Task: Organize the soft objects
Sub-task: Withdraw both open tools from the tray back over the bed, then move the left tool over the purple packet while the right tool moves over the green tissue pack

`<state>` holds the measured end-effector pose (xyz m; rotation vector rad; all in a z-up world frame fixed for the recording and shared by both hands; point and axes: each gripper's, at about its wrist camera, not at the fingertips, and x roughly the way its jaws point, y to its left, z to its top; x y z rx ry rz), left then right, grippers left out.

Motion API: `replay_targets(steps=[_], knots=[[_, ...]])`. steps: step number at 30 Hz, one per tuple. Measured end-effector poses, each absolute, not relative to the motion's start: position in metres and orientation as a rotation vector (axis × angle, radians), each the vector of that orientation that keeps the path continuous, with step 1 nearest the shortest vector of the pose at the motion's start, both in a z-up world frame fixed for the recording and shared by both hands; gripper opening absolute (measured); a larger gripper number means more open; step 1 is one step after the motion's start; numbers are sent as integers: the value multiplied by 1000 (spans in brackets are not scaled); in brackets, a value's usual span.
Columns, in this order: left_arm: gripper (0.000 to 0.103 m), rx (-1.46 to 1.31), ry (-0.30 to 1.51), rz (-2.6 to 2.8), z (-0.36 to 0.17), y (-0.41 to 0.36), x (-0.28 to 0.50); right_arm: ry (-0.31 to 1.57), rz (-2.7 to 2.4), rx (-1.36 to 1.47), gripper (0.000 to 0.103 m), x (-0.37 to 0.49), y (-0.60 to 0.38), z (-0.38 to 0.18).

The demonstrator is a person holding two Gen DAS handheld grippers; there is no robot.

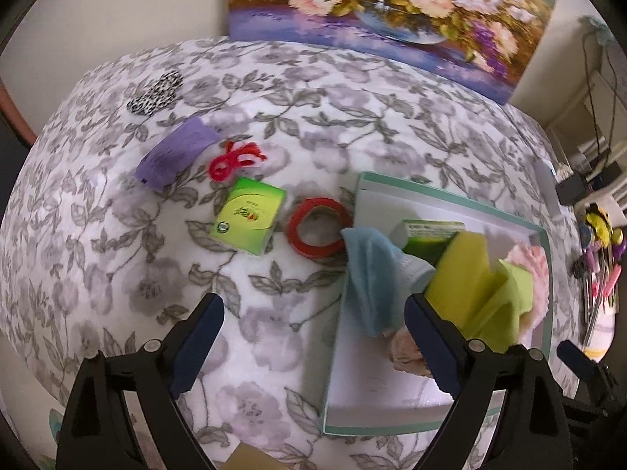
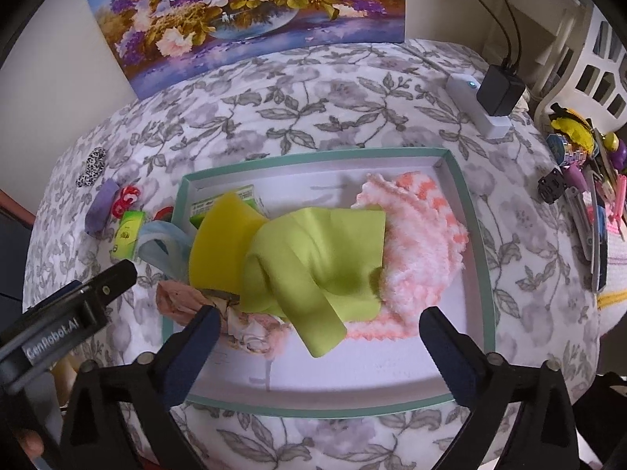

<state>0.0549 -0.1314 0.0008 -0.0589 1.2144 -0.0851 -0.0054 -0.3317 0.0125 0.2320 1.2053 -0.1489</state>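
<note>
A teal-rimmed white box (image 2: 476, 235) lies on the floral tablecloth and holds a lime cloth (image 2: 313, 250), a yellow sponge (image 2: 223, 239), a pink fluffy cloth (image 2: 423, 243) and a crumpled floral cloth (image 2: 250, 333). A blue cloth (image 1: 368, 274) hangs over the box's left rim (image 1: 345, 293). My left gripper (image 1: 313, 317) is open and empty, over that rim. My right gripper (image 2: 317, 333) is open and empty, above the box's near side. A purple cloth (image 1: 176, 152), a red pipe cleaner (image 1: 235, 158) and a leopard-print piece (image 1: 156, 92) lie outside on the left.
A green carton (image 1: 250, 219) and a red tape roll (image 1: 319, 229) lie left of the box. A flower painting (image 2: 250, 15) leans on the wall behind. A white power strip with a black charger (image 2: 497, 90) and a heap of small items (image 2: 584, 180) sit at the right.
</note>
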Motion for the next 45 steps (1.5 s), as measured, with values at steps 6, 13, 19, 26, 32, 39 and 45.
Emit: replay_targets(steps=[6,13,19,26,32,39,45], knots=[[94,-119,1208,-50,2,-114,61,1192,-169,256,103,-6,-337,13],[94,-189,1210,-23,3,-91,67,1185,-173,277,103,-5,-339,13],[94,-274,1180,57,8,-52,70,1153,-185,294,103,-5,-340,18],[94,-325,1140,133,17,-6,72,1117,-197,312,103,0,-335,27],[94,-385,1097,199,27,43,72,1094,-167,310,103,10,-313,33],[94,-431,1055,279,30,93,67,1077,-100,290,103,24,-275,38],[94,-465,1049,316,28,118,66,1078,-60,262,103,34,-246,35]])
